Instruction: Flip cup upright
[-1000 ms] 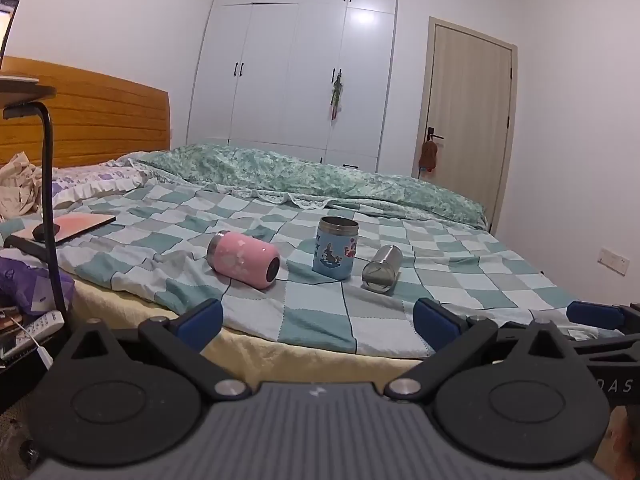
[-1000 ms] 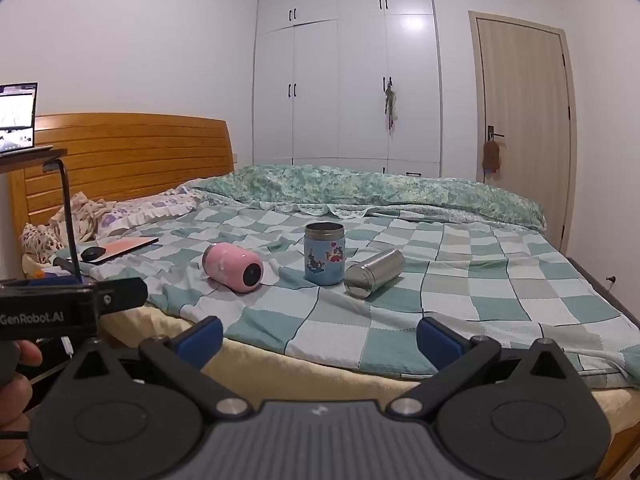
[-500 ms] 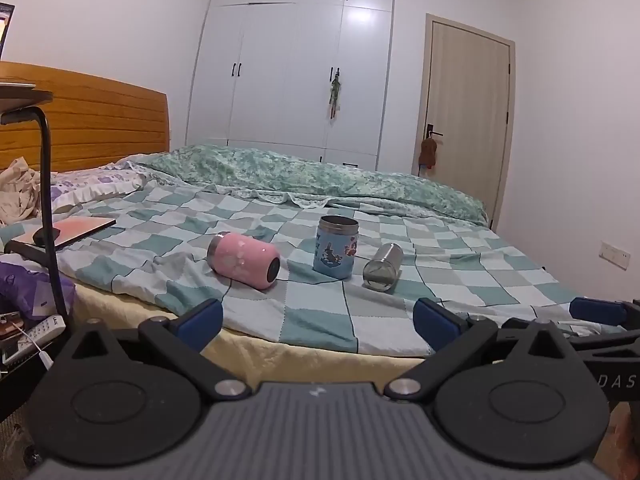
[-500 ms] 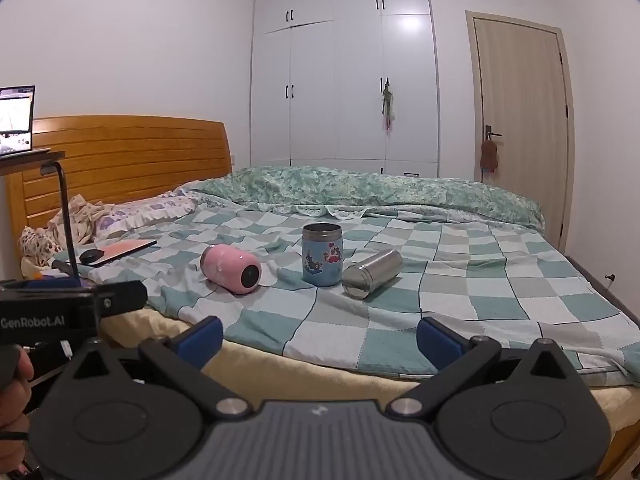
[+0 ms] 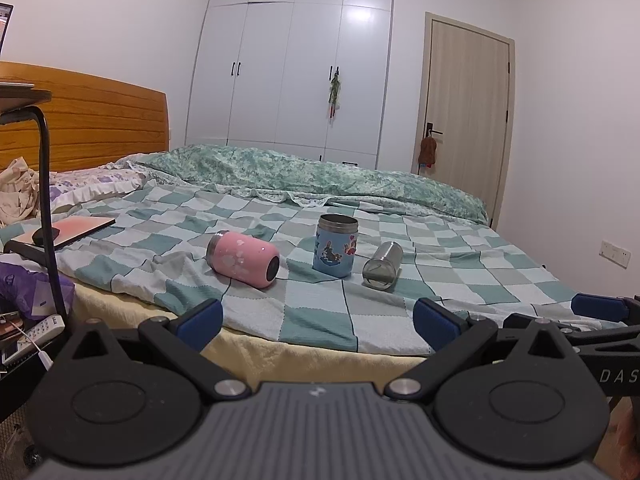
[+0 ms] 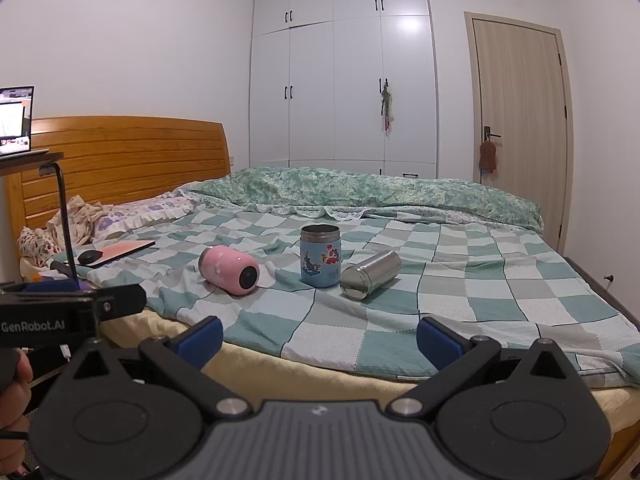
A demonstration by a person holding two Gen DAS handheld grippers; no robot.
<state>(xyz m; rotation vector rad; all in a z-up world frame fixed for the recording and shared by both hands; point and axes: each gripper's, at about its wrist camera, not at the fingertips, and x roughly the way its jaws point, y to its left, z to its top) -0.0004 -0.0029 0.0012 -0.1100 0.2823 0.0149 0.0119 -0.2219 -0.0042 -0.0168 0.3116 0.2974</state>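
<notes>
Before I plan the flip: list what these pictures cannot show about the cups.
- Pink cylindrical cup lying on its side: far end faces away in both wrist views.
- Blue cartoon-printed metal cup standing upright: inside hidden by its own rim.
- Plain steel cup lying on its side: far end hidden in both views.
- Laptop screen: too small to read.

The left gripper and the right gripper are both held level with jaws spread wide and nothing between their blue pads, side by side, while a hand grips the left one's handle.
</notes>
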